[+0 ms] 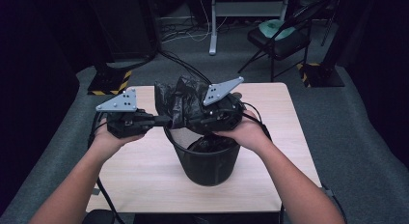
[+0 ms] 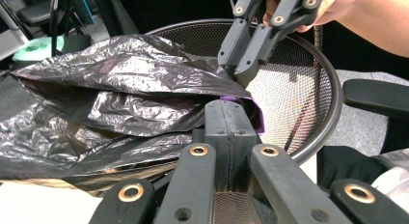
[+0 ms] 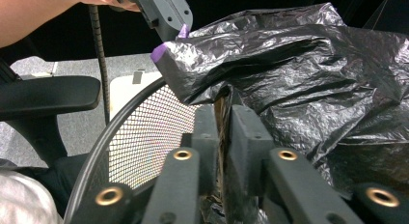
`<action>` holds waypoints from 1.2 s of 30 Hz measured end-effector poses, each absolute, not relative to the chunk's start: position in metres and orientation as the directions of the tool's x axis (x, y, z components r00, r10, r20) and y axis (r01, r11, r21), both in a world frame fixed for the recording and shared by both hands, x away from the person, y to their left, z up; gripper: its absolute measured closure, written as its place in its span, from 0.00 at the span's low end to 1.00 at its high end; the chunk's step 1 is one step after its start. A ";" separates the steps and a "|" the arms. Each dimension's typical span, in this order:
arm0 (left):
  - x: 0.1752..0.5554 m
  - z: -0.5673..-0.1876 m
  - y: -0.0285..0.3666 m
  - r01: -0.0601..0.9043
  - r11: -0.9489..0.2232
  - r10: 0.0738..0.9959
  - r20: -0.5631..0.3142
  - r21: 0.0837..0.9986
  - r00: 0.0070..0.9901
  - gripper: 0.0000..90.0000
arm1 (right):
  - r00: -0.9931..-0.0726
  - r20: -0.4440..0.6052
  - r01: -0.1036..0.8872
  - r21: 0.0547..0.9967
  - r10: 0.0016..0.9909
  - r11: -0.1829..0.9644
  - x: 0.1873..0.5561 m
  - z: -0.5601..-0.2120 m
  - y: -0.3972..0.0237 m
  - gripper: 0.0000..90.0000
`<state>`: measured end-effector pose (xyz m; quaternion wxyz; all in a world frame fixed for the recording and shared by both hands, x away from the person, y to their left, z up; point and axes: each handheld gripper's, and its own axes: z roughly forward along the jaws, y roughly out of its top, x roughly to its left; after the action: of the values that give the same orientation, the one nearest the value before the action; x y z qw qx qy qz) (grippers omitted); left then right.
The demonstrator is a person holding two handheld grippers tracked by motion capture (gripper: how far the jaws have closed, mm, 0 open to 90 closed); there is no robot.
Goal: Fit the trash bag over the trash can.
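A black bin bag (image 1: 178, 103) hangs crumpled over the far rim of a black mesh waste bin (image 1: 207, 161) on the wooden table. From the left, my left gripper (image 1: 161, 120) is shut on the bag's edge; in the left gripper view its jaws (image 2: 231, 108) press together on the film. My right gripper (image 1: 193, 120) meets the bag from the right. In the right gripper view its jaws (image 3: 224, 103) stand a narrow gap apart with film between them. The bag (image 3: 308, 69) spreads to the right there, with the left gripper (image 3: 166, 45) beyond. The bin's rim (image 2: 333, 89) curves behind.
The bin stands near the middle of the light wooden table (image 1: 144, 171). A folding chair (image 1: 279, 38) and cables lie on the grey floor beyond the table. A black chair armrest (image 2: 376, 96) shows past the bin.
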<state>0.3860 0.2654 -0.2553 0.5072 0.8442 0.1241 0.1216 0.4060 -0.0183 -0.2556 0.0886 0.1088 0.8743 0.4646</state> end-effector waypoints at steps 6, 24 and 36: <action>0.389 -0.257 0.266 0.100 -0.441 0.350 0.068 0.892 0.934 1.00 | -0.959 -0.080 0.090 0.825 0.274 0.557 0.404 -0.253 -0.020 0.96; 0.403 -0.255 0.290 0.158 -0.399 0.468 0.052 0.903 0.882 1.00 | -0.952 -0.108 0.086 0.804 0.287 0.589 0.389 -0.258 -0.043 1.00; 0.420 -0.251 0.307 0.193 -0.358 0.558 0.043 0.914 0.829 1.00 | -0.942 -0.120 0.078 0.831 0.315 0.550 0.363 -0.258 -0.080 1.00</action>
<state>0.4197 0.3069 -0.2507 0.5164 0.8048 0.2335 0.1766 0.3626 -0.0795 -0.2585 0.1284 0.1128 0.8711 0.4605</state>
